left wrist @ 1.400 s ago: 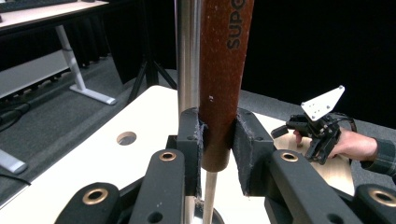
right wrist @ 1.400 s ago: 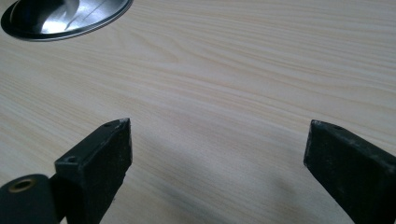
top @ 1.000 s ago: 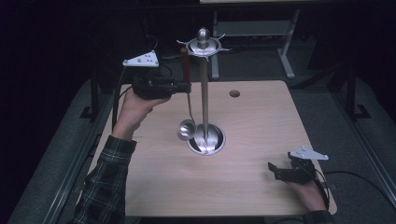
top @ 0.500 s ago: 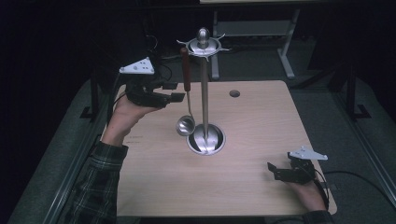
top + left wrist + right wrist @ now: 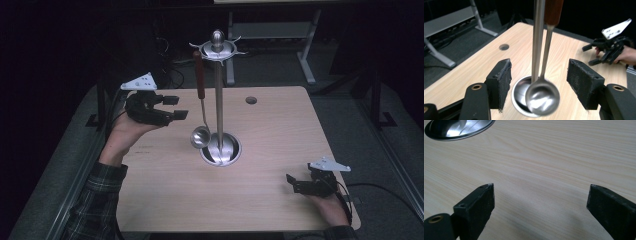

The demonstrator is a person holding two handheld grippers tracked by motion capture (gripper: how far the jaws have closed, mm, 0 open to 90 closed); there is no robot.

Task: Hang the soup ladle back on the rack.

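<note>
From above, a ladle hangs by its brown handle from the top of a steel stand mid-table. The left gripper aims at it, jaws wide; its own view frames the bowl between them. The right gripper rests at the near right edge, jaws wide over bare wood.

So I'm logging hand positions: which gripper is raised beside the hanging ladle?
The left gripper, held up open beside the ladle; the right gripper sits low at the table's near edge.

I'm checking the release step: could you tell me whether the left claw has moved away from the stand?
Yes. The left claw has drawn back leftward from the stand and hanging ladle.
</note>
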